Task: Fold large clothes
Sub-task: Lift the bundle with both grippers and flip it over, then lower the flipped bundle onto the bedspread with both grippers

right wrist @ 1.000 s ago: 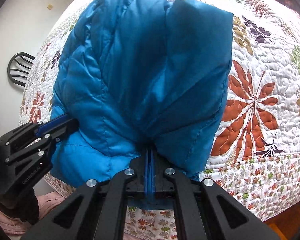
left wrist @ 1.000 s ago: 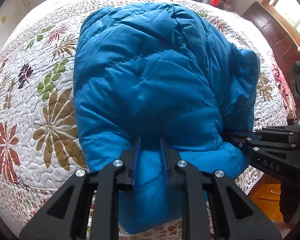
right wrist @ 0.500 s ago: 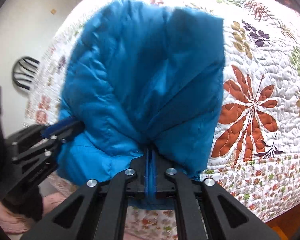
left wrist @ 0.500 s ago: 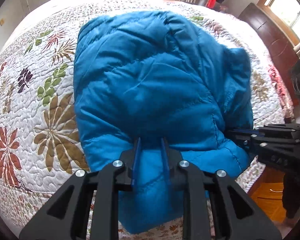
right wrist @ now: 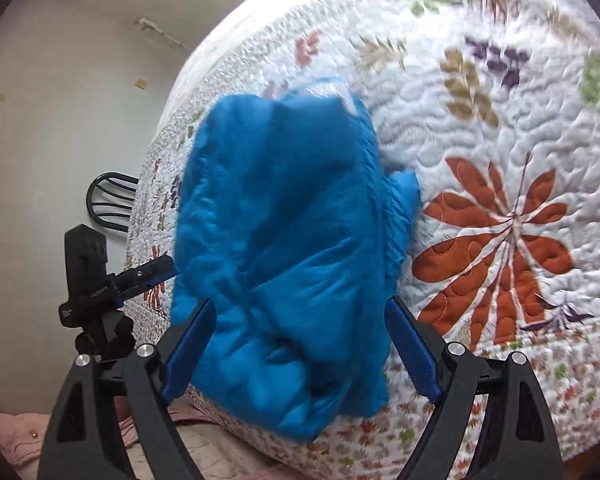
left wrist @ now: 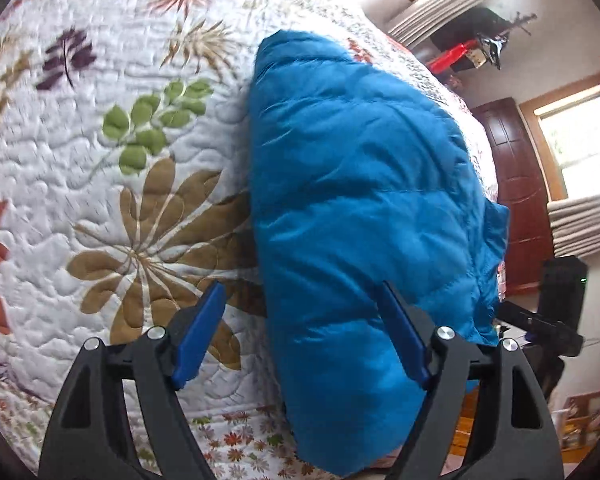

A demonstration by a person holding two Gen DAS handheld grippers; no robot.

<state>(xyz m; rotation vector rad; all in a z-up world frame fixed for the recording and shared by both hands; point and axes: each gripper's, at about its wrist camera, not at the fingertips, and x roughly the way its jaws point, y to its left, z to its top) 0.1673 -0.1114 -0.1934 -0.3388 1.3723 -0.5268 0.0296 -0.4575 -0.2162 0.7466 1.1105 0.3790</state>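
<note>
Jacket (left wrist: pixel 364 208) lies bunched on the quilt (left wrist: pixel 100 168), at the bed's near edge, lower end hanging over the side. My L gripper (left wrist: pixel 300 296) has jaws spread wide & still opening; its right pad (left wrist: pixel 400 332) sits vs. the jacket's edge, left pad over bare quilt, no pinch. My R gripper (right wrist: pixel 298 312) is also opening, wide apart, jacket hem between the pads but not clamped. Chair (right wrist: pixel 112 200) beyond the quilt's far left side.
</note>
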